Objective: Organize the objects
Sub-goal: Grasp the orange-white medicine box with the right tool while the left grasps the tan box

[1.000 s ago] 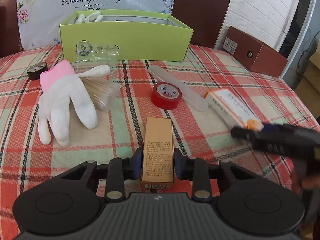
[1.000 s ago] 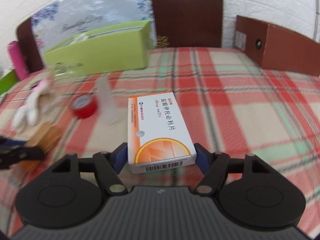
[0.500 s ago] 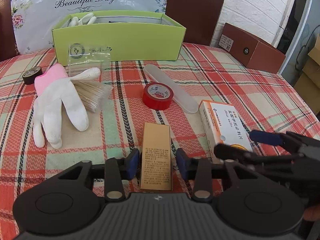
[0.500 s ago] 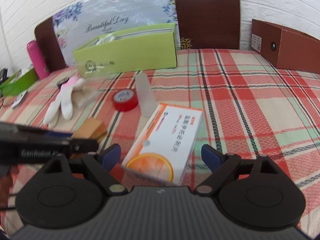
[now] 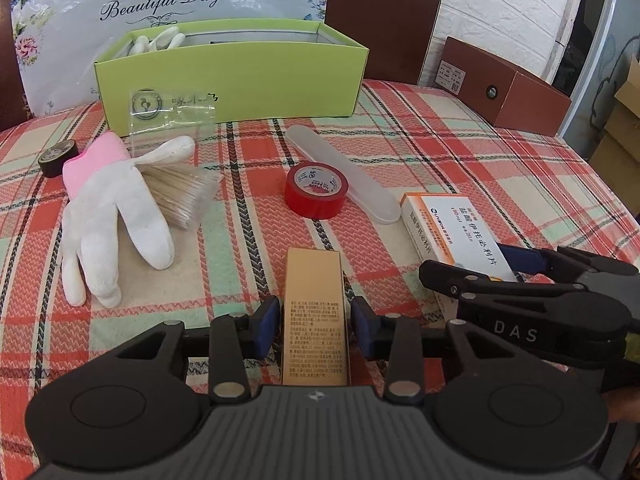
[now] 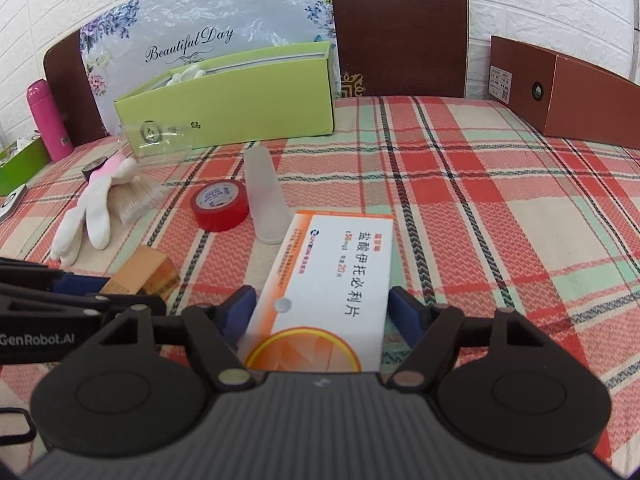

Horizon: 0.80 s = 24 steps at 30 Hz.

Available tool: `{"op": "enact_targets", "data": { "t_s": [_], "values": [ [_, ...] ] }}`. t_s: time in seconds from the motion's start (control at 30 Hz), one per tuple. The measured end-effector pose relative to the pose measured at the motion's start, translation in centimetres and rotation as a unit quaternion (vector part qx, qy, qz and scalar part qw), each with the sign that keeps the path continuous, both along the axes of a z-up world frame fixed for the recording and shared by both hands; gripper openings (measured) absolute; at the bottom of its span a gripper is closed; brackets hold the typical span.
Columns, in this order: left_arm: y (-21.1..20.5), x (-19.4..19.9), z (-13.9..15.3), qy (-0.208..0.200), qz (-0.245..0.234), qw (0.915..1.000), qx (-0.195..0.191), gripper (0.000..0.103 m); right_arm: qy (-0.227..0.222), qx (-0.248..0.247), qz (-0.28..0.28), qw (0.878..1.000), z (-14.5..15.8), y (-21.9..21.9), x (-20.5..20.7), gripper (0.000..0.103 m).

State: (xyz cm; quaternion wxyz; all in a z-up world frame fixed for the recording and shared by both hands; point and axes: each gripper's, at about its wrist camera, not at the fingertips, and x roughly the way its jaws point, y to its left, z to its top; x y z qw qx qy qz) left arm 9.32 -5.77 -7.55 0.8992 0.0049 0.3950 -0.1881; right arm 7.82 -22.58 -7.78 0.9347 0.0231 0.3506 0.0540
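My left gripper (image 5: 314, 326) straddles a gold carton (image 5: 315, 316) lying on the plaid tablecloth; small gaps show on both sides of it, so the jaws are open. My right gripper (image 6: 322, 310) straddles a white and orange medicine box (image 6: 332, 280), also lying on the cloth, with gaps at both pads. The box also shows in the left wrist view (image 5: 456, 232). An open green box (image 5: 232, 76) stands at the back of the table.
On the cloth lie a white glove with pink cuff (image 5: 112, 208), a bundle of cotton swabs (image 5: 180, 196), red tape (image 5: 315, 190), a frosted plastic case (image 5: 344, 178) and black tape (image 5: 58, 156). A brown box (image 5: 504, 88) stands back right.
Both grippers have opened: the gold carton and the medicine box were clamped a second ago and now lie released between the jaws. The right gripper has swung in beside the left.
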Motion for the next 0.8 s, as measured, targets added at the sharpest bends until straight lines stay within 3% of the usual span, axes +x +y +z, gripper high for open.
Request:
{"op": "enact_targets", "data": {
  "t_s": [0.17,0.33,0.37,0.47,0.6,0.67,0.7,0.8],
  "values": [
    [0.7,0.1,0.5,0.009,-0.001,0.9998,-0.02,0.034,0.002,0.003,0.016,1.0,0.7,-0.5,-0.6,0.069],
    [1.7,0.2,3.2,-0.004,-0.021,0.9971,-0.073,0.034,-0.029,0.025,0.031,0.999,3.8,-1.4,-1.5,0.067],
    [1.7,0.3,3.9,-0.014,-0.023,0.9966,-0.078,0.034,-0.038,0.028,0.033,0.998,4.4,-1.5,-1.5,0.032],
    [2.0,1.0,5.9,-0.042,-0.023,0.9948,-0.09,0.034,-0.053,0.073,0.042,0.995,6.4,-2.3,-0.1,0.01],
    [2.5,1.4,7.1,-0.067,-0.016,0.9948,-0.075,0.034,-0.054,0.006,0.05,0.997,6.7,-1.5,1.1,0.017],
    [3.0,1.3,6.6,-0.059,-0.015,0.9955,-0.073,0.034,-0.037,-0.003,0.068,0.997,5.8,-1.3,0.7,0.058],
    [3.2,1.3,6.0,-0.048,-0.012,0.9961,-0.073,0.034,-0.027,-0.01,0.086,0.996,5.1,-1.0,0.2,0.064],
    [3.5,1.6,4.1,-0.012,-0.007,0.9976,-0.068,0.034,-0.015,-0.05,0.108,0.993,3.0,-0.3,-0.5,0.068]
  ]
}}
